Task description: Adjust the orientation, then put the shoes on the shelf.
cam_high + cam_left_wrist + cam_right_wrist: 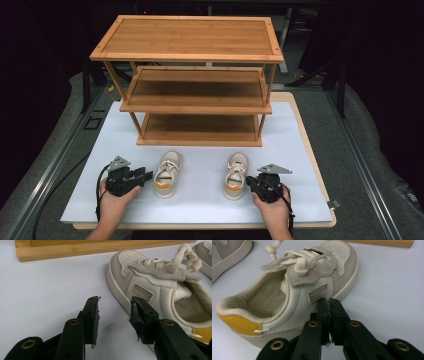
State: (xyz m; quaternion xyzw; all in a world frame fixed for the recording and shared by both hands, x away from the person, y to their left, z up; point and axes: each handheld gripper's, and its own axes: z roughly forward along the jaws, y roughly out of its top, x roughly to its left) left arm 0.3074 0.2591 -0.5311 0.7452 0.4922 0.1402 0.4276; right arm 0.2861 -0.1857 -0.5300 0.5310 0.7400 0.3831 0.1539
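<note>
1. Shoes sit side by side on the white table top [200, 200], toes pointing at the wooden rack [192, 80]: the left shoe [168, 174] and the right shoe [236, 175] lie well apart from each other, just in front of the rack's bottom shelf.
2. Both shoes are cream with pale laces and a yellow patch at the heel; the left gripper view shows the left shoe [160, 290] from its outer side, and the right gripper view shows the right shoe [294, 290] likewise.
3. Left gripper [135, 177], held in the person's left hand [114, 200], rests on the table just beside the left shoe's heel. Its jaws stand apart with bare table between them; one jaw looks close against the shoe's side, though contact cannot be told.
4. Right gripper [251, 184], held in the right hand [274, 207], lies just beside the right shoe's heel. Its jaws are pressed together with nothing between them, their tips near the shoe's side panel.
5. Rack has three wooden shelves, all bare.
</note>
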